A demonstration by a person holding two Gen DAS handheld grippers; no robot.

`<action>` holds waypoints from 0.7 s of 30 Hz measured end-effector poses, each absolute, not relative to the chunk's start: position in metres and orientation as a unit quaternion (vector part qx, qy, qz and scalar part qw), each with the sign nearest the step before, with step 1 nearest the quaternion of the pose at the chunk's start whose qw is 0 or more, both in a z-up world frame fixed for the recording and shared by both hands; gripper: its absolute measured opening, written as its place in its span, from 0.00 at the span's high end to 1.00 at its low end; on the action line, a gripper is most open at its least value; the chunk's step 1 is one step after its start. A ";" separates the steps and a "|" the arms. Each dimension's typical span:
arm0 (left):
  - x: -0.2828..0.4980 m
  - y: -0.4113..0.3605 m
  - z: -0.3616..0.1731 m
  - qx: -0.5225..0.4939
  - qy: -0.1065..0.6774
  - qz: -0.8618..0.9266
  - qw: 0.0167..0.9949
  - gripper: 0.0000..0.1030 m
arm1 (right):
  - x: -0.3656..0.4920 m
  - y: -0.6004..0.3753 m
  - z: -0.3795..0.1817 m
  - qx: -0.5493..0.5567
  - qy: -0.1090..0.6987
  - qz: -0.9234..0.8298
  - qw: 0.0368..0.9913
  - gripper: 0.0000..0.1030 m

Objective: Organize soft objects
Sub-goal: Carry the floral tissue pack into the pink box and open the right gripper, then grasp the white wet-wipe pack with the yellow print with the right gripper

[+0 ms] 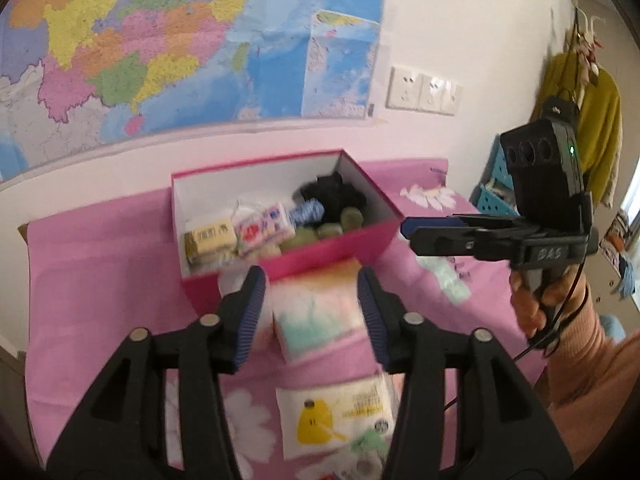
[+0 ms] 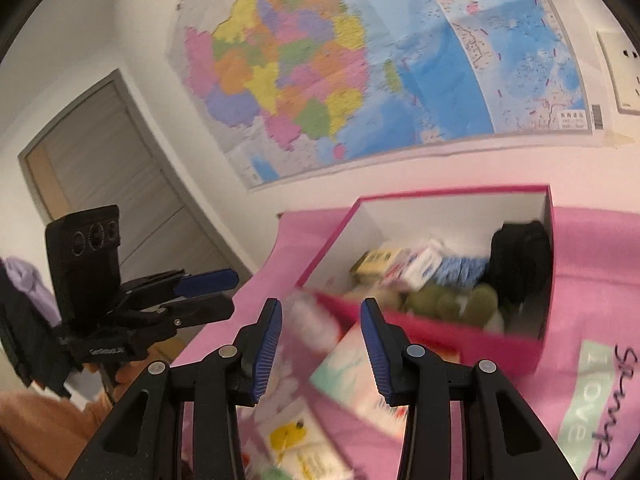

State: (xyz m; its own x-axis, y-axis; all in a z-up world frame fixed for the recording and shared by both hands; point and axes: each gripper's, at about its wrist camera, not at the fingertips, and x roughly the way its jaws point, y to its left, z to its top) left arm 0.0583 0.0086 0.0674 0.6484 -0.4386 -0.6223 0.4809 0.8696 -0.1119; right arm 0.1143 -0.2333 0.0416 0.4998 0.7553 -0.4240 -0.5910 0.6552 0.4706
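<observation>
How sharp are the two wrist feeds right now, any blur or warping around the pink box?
Left wrist: pink box fairly sharp, the pastel tissue pack in front smeared, wall map bowed by the fisheye. Right wrist: heavier motion blur over the box contents and packs, only the right gripper crisp; dark vignette in the corners.

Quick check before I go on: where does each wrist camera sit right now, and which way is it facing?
Left wrist: on the left gripper, looking forward and down at the pink box and the tissue packs before it; the right gripper and its hand show at right.
Right wrist: on the right gripper, facing the same box from its right; the left gripper shows at left.
Shared: box, wall map, pink cloth, pastel tissue pack.
</observation>
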 end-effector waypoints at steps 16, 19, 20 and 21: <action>0.037 0.030 -0.035 -0.009 0.460 -0.205 0.864 0.48 | 0.040 -0.189 -0.078 0.109 0.477 0.422 0.763 0.59; 0.037 0.036 -0.044 -0.019 0.473 -0.200 0.858 0.48 | 0.037 -0.194 -0.085 0.110 0.487 0.411 0.763 0.60; 0.036 0.037 -0.048 -0.021 0.476 -0.200 0.856 0.48 | 0.037 -0.197 -0.085 0.108 0.489 0.404 0.766 0.59; 0.036 0.038 -0.051 -0.024 0.481 -0.200 0.853 0.48 | 0.037 -0.200 -0.086 0.102 0.490 0.393 0.772 0.59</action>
